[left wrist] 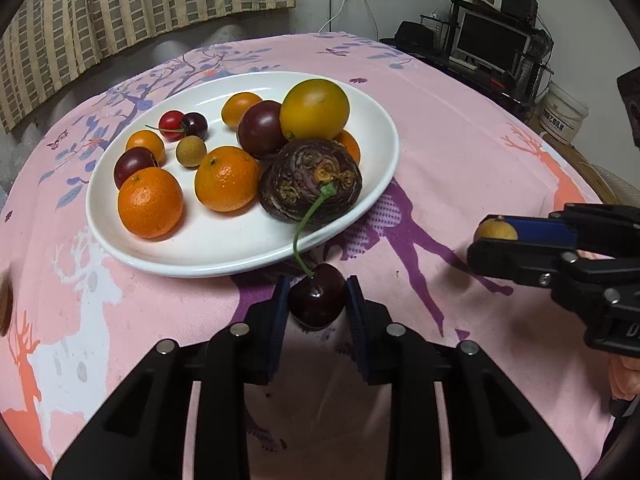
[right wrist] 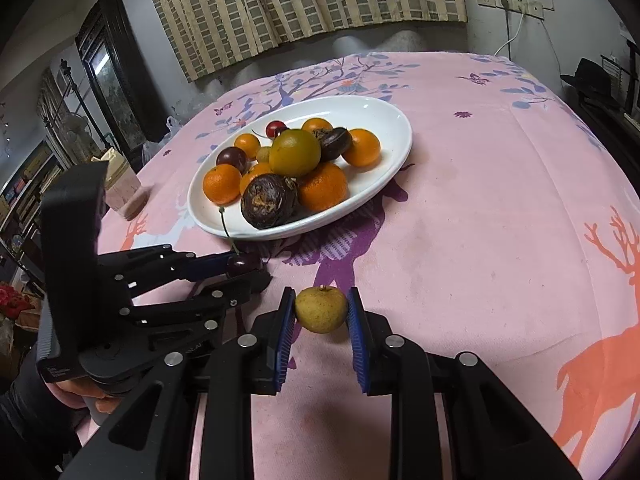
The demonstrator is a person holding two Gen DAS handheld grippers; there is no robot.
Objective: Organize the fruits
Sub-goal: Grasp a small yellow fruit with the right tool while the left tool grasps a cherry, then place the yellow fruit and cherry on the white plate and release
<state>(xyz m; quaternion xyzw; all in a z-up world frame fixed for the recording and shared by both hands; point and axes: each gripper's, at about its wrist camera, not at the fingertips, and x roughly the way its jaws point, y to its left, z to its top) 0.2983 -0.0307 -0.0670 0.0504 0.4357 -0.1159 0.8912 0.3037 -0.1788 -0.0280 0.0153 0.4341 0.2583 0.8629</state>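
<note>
- Your left tongs (left wrist: 318, 300) are closed on a dark cherry (left wrist: 317, 295), pads at its flanks, stem pointing toward the white plate (left wrist: 372, 196).
- Your right tongs (right wrist: 321, 312) grip a small yellow-brown fruit (right wrist: 321, 309) the same way.
- Both fruits hang just short of the plate's near rim, above the pink-clothed worktop (right wrist: 480, 200).
- Judgement: both are light, soft-skinned and round; hold across the widest part, gently.
- Both tools sit low, aimed at the plate.
</note>
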